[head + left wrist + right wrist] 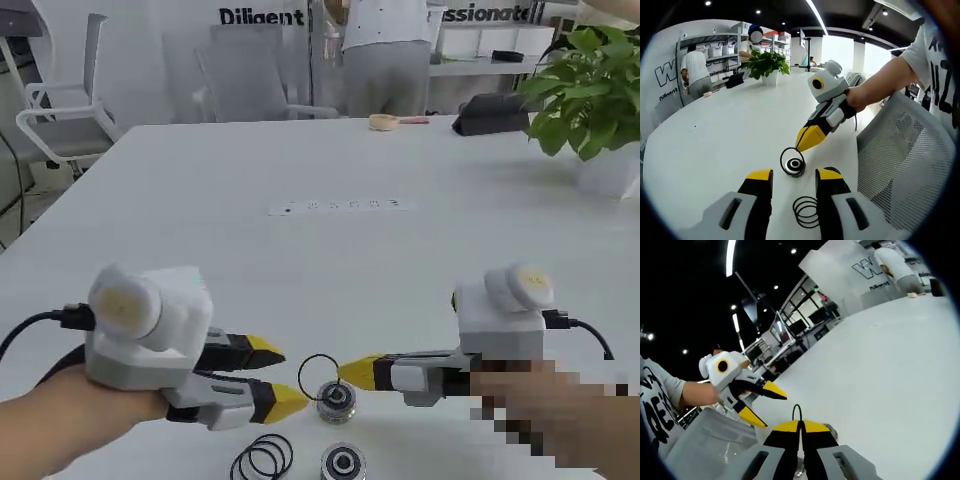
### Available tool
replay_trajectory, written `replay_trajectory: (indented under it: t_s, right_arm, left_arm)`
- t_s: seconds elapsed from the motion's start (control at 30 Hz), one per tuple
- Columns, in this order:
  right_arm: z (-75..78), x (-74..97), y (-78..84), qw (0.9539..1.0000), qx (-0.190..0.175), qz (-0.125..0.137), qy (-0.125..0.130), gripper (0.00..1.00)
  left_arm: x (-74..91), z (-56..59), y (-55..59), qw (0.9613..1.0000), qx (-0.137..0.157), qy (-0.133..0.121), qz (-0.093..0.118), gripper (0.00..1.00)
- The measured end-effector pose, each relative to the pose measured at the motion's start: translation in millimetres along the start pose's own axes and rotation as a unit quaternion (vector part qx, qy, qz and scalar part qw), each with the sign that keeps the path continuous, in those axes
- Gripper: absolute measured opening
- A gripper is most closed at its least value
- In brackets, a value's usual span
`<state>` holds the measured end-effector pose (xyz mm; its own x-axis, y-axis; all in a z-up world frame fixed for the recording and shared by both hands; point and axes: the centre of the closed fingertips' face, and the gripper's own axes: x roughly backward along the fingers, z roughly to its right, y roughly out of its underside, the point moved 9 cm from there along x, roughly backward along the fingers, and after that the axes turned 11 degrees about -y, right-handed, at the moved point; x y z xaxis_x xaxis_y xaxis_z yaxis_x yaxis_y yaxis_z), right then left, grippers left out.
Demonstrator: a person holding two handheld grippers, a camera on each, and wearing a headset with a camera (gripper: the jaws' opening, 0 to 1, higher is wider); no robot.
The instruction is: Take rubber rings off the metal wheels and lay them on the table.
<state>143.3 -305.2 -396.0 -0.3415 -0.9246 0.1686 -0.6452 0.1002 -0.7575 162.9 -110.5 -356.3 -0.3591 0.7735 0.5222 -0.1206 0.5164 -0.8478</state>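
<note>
Right gripper (345, 372) jaws were shut, pinching a thin black rubber ring (318, 356). Its loop stood raised against the metal wheel (336, 399), lower centre of frame. Left gripper (290, 378) jaws were well apart, empty, just left of it. Loose rings (263, 458) lay flat at bottom edge, beside second wheel (343, 463).

The left hand-held gripper (286, 378) and right hand-held gripper (348, 372) have white-grey bodies, yellow tips, black cables.

The second metal wheel (343, 464) and the loose rubber rings (263, 458) are cut off by the head view's bottom edge. In the right gripper view, the right gripper (799, 423) hides most of the nearer wheel (830, 429), and the rubber ring (797, 412) pinched in its jaws shows just an arc. The printed marks (340, 206) on the table (200, 200) are too small to read.
</note>
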Motion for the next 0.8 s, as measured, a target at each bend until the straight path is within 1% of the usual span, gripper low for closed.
replay_trajectory:
  t_s: [0.07, 0.17, 0.27, 0.33, 0.37, 0.53, 0.8]
  right_arm:
    - [-2.0, -2.7, 0.1, 1.0, -0.003, -0.004, -0.005, 0.0]
    - [-6.1, -9.9, 2.2, 0.9997, -0.01, -0.015, -0.015, 0.0]
    - [-10.2, -16.7, 5.5, 0.9992, -0.01, -0.031, -0.025, 0.0]
    - [-11.9, -20.8, 7.9, 0.9986, -0.009, -0.044, -0.028, 0.0]
    - [-12.6, -23.0, 9.7, 0.9982, -0.008, -0.052, -0.029, 0.0]
    - [-12.0, -29.1, 14.3, 0.9969, -0.012, -0.074, -0.024, 0.0]
    - [-11.2, -39.8, 23.2, 0.993, -0.009, -0.116, -0.017, 0.0]
  left_arm:
    - [8.7, -1.4, 0.9, 1.0, 0.004, -0.005, 0.003, 0.34]
    - [17.6, -2.9, 3.7, 0.9999, 0.003, -0.012, 0.004, 0.38]
    - [25.3, -4.0, 7.1, 0.9998, 0.005, -0.017, 0.004, 0.39]
    - [31.0, -2.3, 8.5, 0.9998, 0.007, -0.02, 0.004, 0.41]
    - [34.1, -1.6, 9.7, 0.9997, 0.01, -0.022, 0.004, 0.42]
    - [41.7, 0.0, 15.8, 0.9996, 0.014, -0.025, 0.001, 0.44]
    - [51.3, -4.5, 24.4, 0.9989, 0.027, -0.039, -0.002, 0.44]
